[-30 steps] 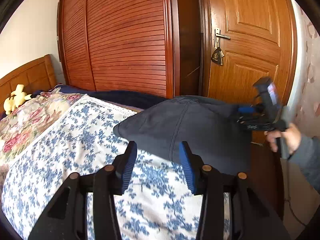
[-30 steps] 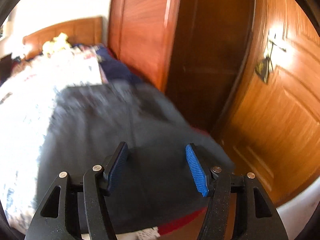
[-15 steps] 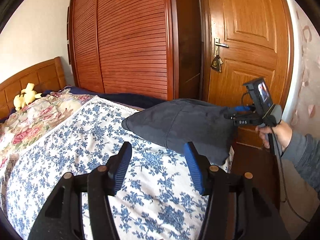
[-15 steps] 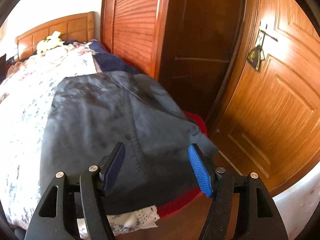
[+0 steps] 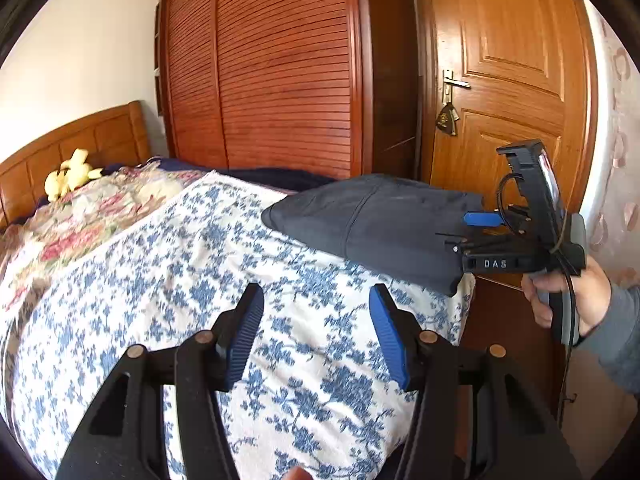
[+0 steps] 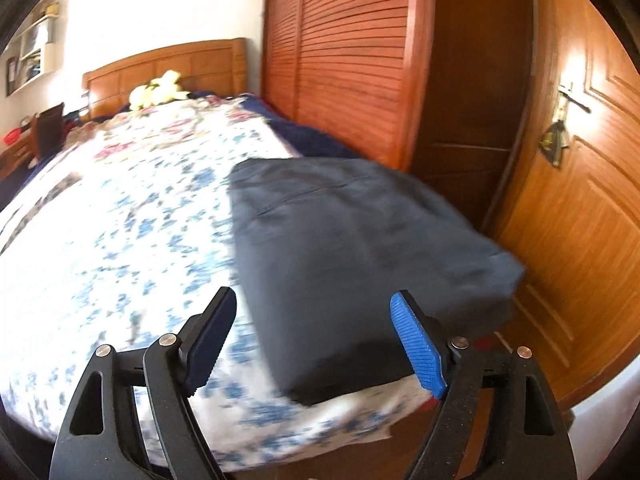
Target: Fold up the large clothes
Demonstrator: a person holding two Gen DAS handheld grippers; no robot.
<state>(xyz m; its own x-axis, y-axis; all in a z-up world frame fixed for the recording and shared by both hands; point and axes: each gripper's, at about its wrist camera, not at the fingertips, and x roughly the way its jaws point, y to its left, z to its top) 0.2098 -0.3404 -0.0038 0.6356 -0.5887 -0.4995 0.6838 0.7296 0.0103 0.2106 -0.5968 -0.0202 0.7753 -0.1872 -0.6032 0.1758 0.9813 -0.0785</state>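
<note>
**Black tools with blue pads, a grey sleeve**

The left tool (image 5: 316, 322) is a black plastic frame with triangular cut-outs in its arms, round copper-coloured pivot pins at the joints, and two fingers faced with ribbed blue pads.

The right tool (image 6: 314, 334) has the same black frame and ribbed blue pads, with silver-coloured pins. Seen from the side, its body bears the white letters "DAS", carries an upright black mount with a small screen, and trails thin black cables past a grey handle.

The right hand (image 5: 568, 300) emerges from a grey long sleeve (image 5: 622, 332).
</note>
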